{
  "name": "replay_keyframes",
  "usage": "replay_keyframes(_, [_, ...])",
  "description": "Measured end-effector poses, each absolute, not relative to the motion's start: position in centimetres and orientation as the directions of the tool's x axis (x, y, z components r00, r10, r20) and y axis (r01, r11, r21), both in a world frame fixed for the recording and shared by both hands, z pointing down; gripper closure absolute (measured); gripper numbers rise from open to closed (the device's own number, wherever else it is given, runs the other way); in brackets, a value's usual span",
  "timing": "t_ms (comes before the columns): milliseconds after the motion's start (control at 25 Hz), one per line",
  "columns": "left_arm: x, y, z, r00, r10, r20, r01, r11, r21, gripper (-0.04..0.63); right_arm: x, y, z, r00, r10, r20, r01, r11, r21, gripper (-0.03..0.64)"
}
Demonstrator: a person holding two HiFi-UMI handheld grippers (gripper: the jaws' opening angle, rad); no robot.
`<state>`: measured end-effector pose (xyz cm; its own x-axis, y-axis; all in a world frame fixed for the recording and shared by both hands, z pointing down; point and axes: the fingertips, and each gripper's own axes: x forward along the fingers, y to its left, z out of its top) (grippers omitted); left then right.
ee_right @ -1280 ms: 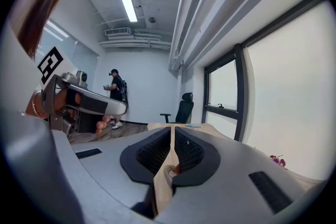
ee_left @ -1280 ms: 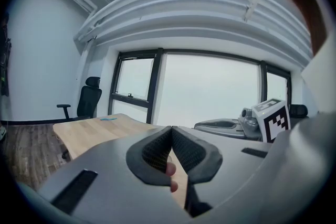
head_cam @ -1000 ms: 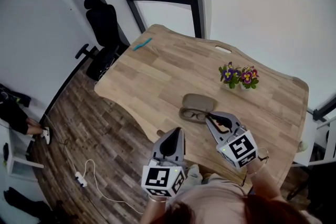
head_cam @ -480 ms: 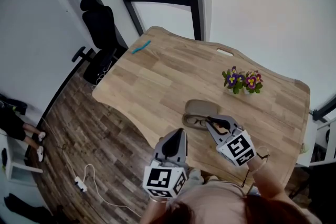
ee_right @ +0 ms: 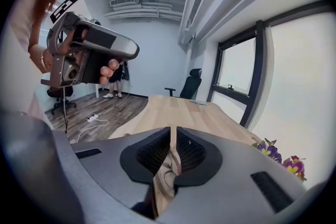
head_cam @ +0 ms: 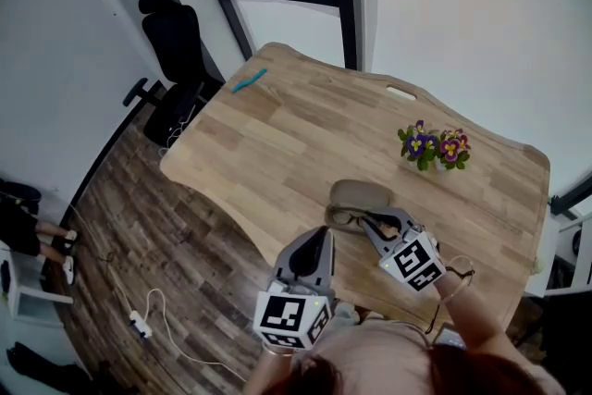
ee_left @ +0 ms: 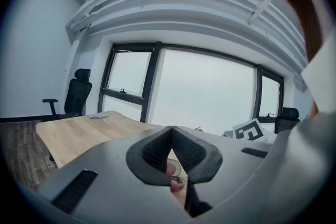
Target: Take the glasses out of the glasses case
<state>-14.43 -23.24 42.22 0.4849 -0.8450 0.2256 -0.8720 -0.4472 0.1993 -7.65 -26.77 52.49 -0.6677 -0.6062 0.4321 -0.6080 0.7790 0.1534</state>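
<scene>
The grey glasses case (head_cam: 359, 193) lies open on the wooden table (head_cam: 277, 134), near its front edge. The dark-framed glasses (head_cam: 344, 217) rest in the near half of the case. My right gripper (head_cam: 368, 219) has its tips right at the glasses' right side; whether they touch is unclear. Its jaws stand shut with only a thin slit between them. Through that slit the right gripper view shows part of the glasses (ee_right: 167, 178) just below the right gripper (ee_right: 173, 131). My left gripper (head_cam: 321, 234) hovers shut over the table's front edge, left of the case. Its pads meet in the left gripper view (ee_left: 171, 128).
A small pot of purple and yellow flowers (head_cam: 435, 146) stands behind the case to the right. A blue pen (head_cam: 250, 80) lies at the far left corner and a white object (head_cam: 400, 92) by the far edge. A black office chair (head_cam: 171, 32) and a floor cable (head_cam: 148, 319) are left of the table.
My right gripper has moved forward and left until its tips reach the glasses in the case. The left gripper has hardly moved.
</scene>
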Motion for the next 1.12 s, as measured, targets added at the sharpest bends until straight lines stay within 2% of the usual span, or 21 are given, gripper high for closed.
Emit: replay_keyframes(1120, [-15.7, -26.7, 45.9, 0.498, -0.82, 0.283, -0.863, -0.434, 0.26, 0.594, -7.9, -30.0, 63.3, -0.584, -0.488, 0.648, -0.526, 0.836, 0.156, 0.574])
